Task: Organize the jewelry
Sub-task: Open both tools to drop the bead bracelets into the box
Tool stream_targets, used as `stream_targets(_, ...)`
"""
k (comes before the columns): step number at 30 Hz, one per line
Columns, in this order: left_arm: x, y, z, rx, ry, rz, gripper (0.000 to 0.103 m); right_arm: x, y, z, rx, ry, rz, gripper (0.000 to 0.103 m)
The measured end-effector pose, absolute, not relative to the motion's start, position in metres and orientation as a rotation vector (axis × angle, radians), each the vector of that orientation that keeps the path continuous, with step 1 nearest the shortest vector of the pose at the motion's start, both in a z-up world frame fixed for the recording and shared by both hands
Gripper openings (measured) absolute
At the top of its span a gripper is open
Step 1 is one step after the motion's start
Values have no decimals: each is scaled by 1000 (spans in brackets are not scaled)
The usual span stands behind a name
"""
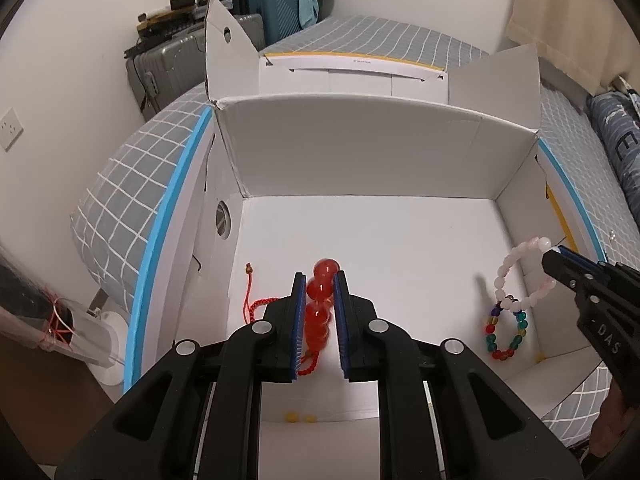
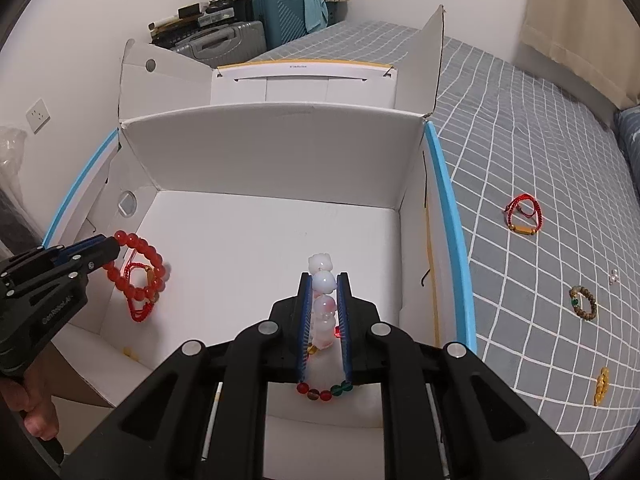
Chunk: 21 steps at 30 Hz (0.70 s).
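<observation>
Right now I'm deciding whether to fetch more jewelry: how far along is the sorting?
Done: a multicolored bracelet lies in the white box.
In hand: left gripper holds a red bead bracelet; right gripper holds a pale pink one.
Left: four bracelets on the bedspread, including a red cord one.

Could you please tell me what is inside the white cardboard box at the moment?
Inside the white cardboard box: a multicoloured bead bracelet, a red cord bracelet and small yellow beads. The tools hide part of the floor nearest the cameras.
</observation>
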<state>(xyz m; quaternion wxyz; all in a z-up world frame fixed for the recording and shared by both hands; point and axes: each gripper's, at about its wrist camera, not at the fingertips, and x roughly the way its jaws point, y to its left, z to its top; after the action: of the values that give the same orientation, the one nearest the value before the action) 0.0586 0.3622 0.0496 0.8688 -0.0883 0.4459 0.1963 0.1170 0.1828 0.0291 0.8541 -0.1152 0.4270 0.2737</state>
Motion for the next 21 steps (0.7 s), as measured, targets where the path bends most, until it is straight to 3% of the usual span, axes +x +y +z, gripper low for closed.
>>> stream_targets(1,57,361,53,-173,921,424,17,117,182,30,-236,894,577,13)
stream_targets(3,55,359,59,-173,905,429,33,115,182,34,-233,887,584,17)
stream_targets(4,54,358,62,-170,896,435,49,114,183,36,-233,883,586,26)
stream_targets(5,52,356,67,-161,876,441,59,113,182,40,-231,872,583,31)
stream_targets(7,48,353,74,-144,854,447,63,110,179,47,-225,846,579,47)
stream_targets(9,46,350,80,-149,842,442,75,107,175,56,-224,818,573,58)
stream_targets(12,43,342,88,-139,817,437,80,106,166,69,-212,785,554,78)
stream_targets(16,42,328,100,-131,786,414,86,107,152,79,-218,764,529,90)
stream_targets(21,43,308,112,-109,771,394,90,108,132,90,-208,743,501,95)
